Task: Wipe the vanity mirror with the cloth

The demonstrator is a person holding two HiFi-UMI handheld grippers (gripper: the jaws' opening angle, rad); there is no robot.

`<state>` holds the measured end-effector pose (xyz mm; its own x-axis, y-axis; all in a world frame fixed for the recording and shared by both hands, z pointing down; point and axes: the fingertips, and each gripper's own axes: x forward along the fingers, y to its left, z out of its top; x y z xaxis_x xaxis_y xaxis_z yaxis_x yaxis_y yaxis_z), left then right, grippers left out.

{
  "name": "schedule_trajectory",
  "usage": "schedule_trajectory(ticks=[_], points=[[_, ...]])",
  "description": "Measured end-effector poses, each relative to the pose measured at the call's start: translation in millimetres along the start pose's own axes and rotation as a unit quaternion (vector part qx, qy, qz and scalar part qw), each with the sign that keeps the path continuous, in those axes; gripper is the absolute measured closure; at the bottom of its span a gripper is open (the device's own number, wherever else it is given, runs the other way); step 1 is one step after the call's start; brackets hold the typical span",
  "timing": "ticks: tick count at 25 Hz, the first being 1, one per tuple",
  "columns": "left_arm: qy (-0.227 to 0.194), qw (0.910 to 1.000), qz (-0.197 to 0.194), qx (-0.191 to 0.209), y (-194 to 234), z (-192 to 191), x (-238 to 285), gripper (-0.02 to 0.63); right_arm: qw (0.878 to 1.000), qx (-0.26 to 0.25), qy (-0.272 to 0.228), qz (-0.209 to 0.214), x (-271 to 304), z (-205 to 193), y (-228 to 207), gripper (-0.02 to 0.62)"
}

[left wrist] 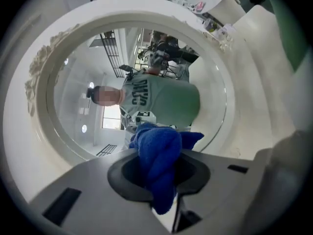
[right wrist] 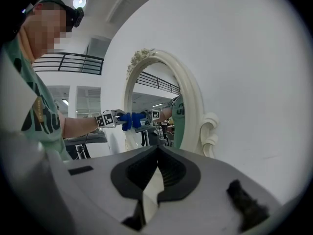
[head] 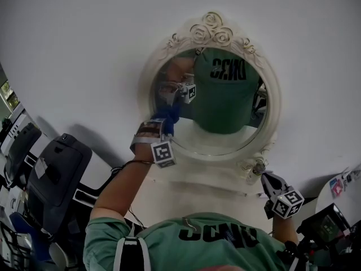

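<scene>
A round vanity mirror (head: 237, 137) in an ornate cream frame (head: 211, 30) hangs on a white wall. My left gripper (head: 164, 130) is shut on a bunched blue cloth (head: 170, 115), which is pressed against the left part of the glass. In the left gripper view the cloth (left wrist: 159, 168) fills the gap between the jaws of the left gripper (left wrist: 157, 148), close to the mirror (left wrist: 78, 97). My right gripper (head: 272, 186) hangs below the frame's lower right, shut and holding nothing. The right gripper view shows its jaws closed (right wrist: 157, 151), the mirror (right wrist: 188, 97) side-on and the cloth (right wrist: 128, 120).
Black office chairs (head: 56, 174) and equipment stand at the lower left. A white round table (head: 338, 192) with small items and a dark device (head: 324, 224) lie at the lower right. The person's green shirt (head: 214, 239) fills the bottom edge.
</scene>
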<state>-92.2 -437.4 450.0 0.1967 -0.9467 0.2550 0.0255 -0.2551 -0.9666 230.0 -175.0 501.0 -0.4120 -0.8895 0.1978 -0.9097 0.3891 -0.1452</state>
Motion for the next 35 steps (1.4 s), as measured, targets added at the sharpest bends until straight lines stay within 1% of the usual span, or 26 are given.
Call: schedule_trajectory(ticks=[2,5,8,16,18,20,23,28,32,35], points=[[0.017,0.9998,-0.006,-0.006,-8.3,-16.9,7.2,0.512,1.0,-0.004,0.003,0.003,2.1,1.8,2.1,0.583],[0.034,0.9993,-0.017,0.004,-23.9,-28.4,18.1,0.512,1.0,-0.009,0.007,0.005,4.4,3.7,6.0,0.583],[0.041,0.9987,-0.029,0.008,-32.2,-26.6,26.5,0.512,1.0,-0.015,0.011,0.006,5.7,5.9,9.2,0.583],[0.042,0.9984,-0.036,0.01,-32.2,-24.2,29.6,0.512,1.0,-0.013,0.013,-0.002,1.7,4.4,6.6,0.583],[0.043,0.9983,-0.04,0.007,-31.7,-20.2,28.8,0.512,1.0,-0.013,0.014,-0.001,2.3,3.6,6.1,0.583],[0.036,0.9985,-0.042,0.005,-31.8,-11.1,27.3,0.512,1.0,-0.014,0.015,0.0,3.7,2.8,6.2,0.583],[0.01,0.999,-0.044,0.004,-31.6,17.3,23.3,0.512,1.0,-0.013,0.014,0.004,6.0,2.5,7.8,0.583],[-0.047,0.9978,-0.046,0.011,-28.9,85.1,11.4,0.512,1.0,-0.013,0.011,0.003,3.1,1.5,7.4,0.583],[-0.097,0.9939,-0.046,0.027,-29.6,145.9,5.2,0.512,1.0,-0.007,0.009,-0.003,-2.3,-1.7,-1.6,0.583],[-0.137,0.9887,-0.044,0.045,-30.6,195.1,-0.3,0.512,1.0,-0.001,0.004,-0.011,-8.5,-3.9,-8.3,0.583]])
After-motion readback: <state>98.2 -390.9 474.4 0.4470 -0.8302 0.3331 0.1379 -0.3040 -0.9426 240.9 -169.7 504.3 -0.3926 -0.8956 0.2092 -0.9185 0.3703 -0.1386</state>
